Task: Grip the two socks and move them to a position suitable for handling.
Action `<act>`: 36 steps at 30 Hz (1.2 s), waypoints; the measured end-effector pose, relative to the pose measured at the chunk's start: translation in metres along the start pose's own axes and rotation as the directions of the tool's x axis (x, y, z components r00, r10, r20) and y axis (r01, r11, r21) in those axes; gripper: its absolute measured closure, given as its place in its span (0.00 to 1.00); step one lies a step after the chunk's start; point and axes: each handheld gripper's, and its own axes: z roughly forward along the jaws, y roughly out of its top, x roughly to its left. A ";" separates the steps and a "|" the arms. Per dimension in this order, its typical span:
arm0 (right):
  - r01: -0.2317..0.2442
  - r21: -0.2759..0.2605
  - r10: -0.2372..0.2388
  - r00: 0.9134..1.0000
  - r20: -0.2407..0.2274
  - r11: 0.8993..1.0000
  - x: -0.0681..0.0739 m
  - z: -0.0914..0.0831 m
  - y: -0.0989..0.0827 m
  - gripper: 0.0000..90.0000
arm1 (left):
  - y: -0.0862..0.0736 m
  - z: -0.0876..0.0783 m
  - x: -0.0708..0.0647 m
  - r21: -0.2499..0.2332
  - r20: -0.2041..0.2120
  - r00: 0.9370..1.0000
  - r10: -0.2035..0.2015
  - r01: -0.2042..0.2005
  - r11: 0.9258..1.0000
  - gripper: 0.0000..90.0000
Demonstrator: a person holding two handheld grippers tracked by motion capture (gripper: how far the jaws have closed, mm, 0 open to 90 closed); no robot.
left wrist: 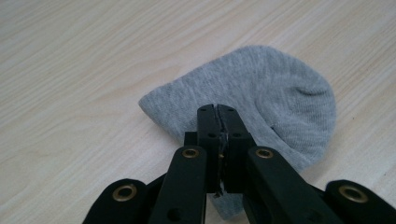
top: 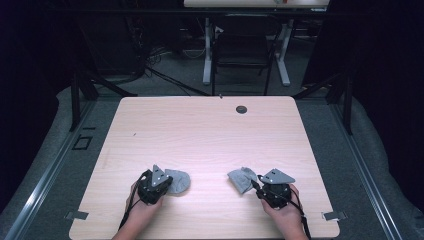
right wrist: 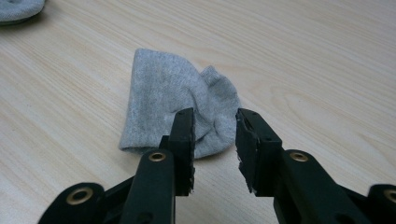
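Grey knit is what both hands work at on the pale wood tabletop (top: pixel 200 135); two small socks lie near its front edge, well apart from each other. In the high view the left sock (top: pixel 177 180) sits just ahead and to the right of the left claw (top: pixel 161 181), and the right sock (top: pixel 242 179) sits just to the left of the right claw (top: pixel 256 184); a hand grips each tool from below.

Seen from the left gripper view, the left claw (left wrist: pixel 218 110) has its black jaws pressed together, with only a thin seam between them, over the near edge of the left sock (left wrist: pixel 261 93); whether they pinch the fabric or merely rest above it I cannot tell; the sock lies flat, its rounded end pointing away to the right.

Seen from the right gripper view, the right claw (right wrist: pixel 215 116) stands wide apart, holding nothing; bare wood shows through the gap, and the right sock (right wrist: pixel 163 98) lies crumpled just beyond and partly behind the left-hand jaw; the other sock's edge (right wrist: pixel 18 9) peeks in at the upper left corner.
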 end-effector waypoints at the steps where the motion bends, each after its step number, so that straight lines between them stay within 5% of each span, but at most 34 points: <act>1: -0.001 0.000 0.001 1.000 0.000 1.000 0.000 0.000 0.000 0.75 | -0.001 0.001 -0.002 0.004 0.001 1.000 0.005 -0.005 1.000 0.99; 13: -0.004 -0.002 0.004 1.000 -0.003 1.000 -0.001 -0.001 0.000 0.75 | -0.001 0.003 -0.018 -0.007 0.030 0.999 0.041 -0.040 0.999 1.00; 25: 0.004 0.000 -0.004 1.000 -0.007 1.000 0.001 0.000 0.000 0.75 | 0.006 0.000 -0.048 0.001 0.116 0.993 0.008 -0.008 1.000 0.99; 36: 0.005 -0.005 -0.005 1.000 -0.011 1.000 0.002 0.002 0.000 0.75 | 0.008 -0.003 -0.068 0.001 0.151 0.989 0.012 -0.013 1.000 0.98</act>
